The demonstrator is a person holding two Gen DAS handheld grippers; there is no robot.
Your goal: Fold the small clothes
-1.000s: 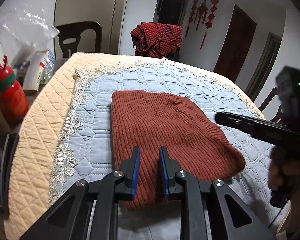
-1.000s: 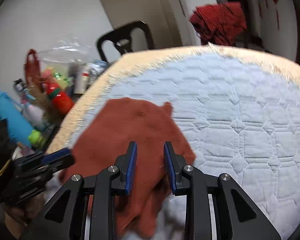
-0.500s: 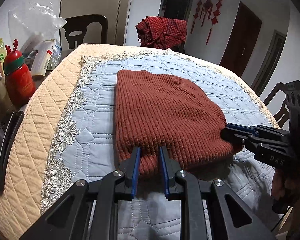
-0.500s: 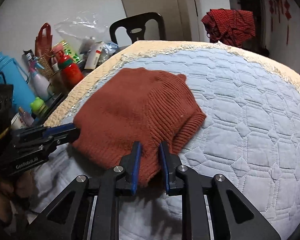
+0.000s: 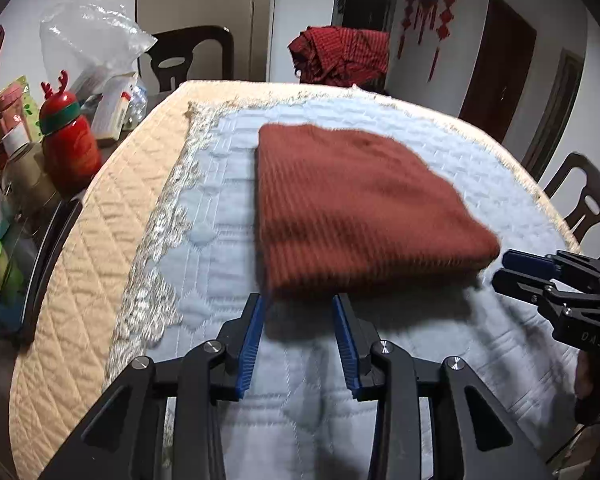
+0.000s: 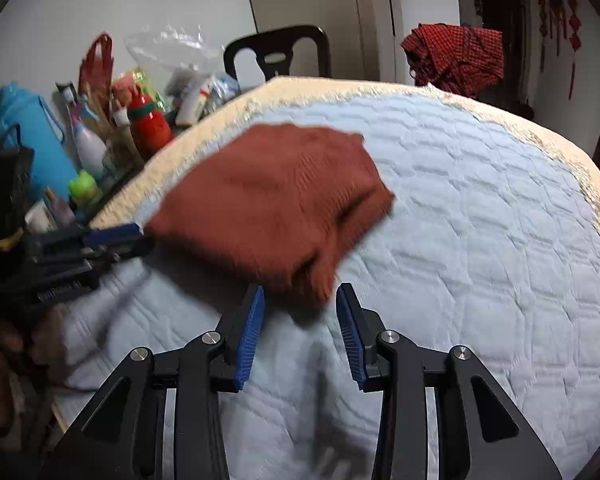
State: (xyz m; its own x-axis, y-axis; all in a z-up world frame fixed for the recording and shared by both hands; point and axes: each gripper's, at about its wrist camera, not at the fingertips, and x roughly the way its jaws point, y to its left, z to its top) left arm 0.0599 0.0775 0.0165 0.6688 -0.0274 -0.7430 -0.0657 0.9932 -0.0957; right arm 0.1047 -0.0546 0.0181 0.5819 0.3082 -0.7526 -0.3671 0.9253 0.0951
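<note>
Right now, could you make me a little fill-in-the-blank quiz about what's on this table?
1. The folded knit garment is ____ in colour.
2. It lies on a quilted pale blue cloth, with both hand-held grippers' jaws ____.
3. The red bottle beside the table wears ____ on its cap.

Missing words: rust-brown; open; antlers

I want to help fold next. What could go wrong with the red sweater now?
The folded sweater lies near the front edge of the quilt; both open tools, left tool and right tool, sit right at its hem and might snag it. A bump could undo the fold.
</note>
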